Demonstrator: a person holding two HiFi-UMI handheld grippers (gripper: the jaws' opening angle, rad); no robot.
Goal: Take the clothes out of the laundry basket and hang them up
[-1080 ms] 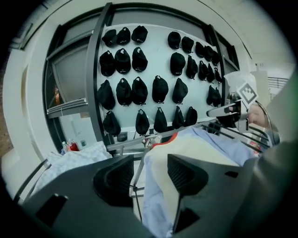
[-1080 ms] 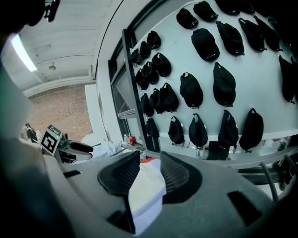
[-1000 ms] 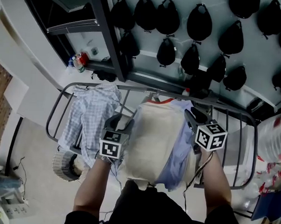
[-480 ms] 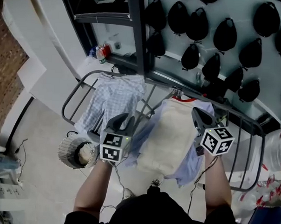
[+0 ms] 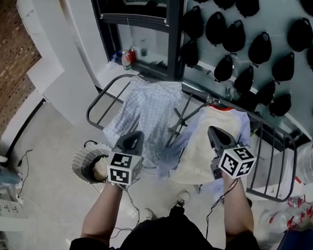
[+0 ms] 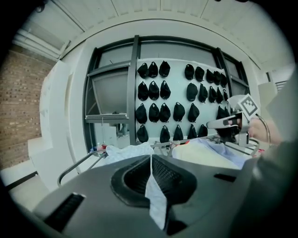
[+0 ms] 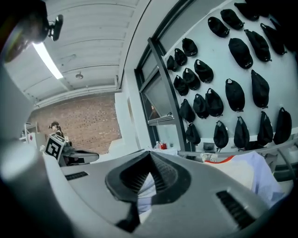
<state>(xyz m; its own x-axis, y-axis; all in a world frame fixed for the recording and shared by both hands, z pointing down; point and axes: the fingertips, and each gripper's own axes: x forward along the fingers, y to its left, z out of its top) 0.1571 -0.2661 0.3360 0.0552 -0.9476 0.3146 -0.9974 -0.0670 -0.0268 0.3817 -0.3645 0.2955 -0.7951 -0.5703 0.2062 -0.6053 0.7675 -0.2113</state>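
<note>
left gripper (image 5: 132, 141): just closed on blue cloth (image 6: 156, 200) | right gripper (image 5: 215, 137): closed too (on pale cloth (image 7: 145, 188))

Checked shirt (image 5: 146, 111) and cream top (image 5: 207, 145) over lilac shirt (image 5: 168, 159) drape the rack (image 5: 102, 97) — wicker basket (image 5: 82, 160) below.

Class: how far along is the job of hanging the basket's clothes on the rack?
Done: a pale blue checked shirt and a cream garment with an orange collar hang on the metal drying rack. In hand: the left gripper, its jaws just closed, and the right gripper are each shut on pale blue cloth. Still to do: a pale item lies in the round woven basket.
</note>
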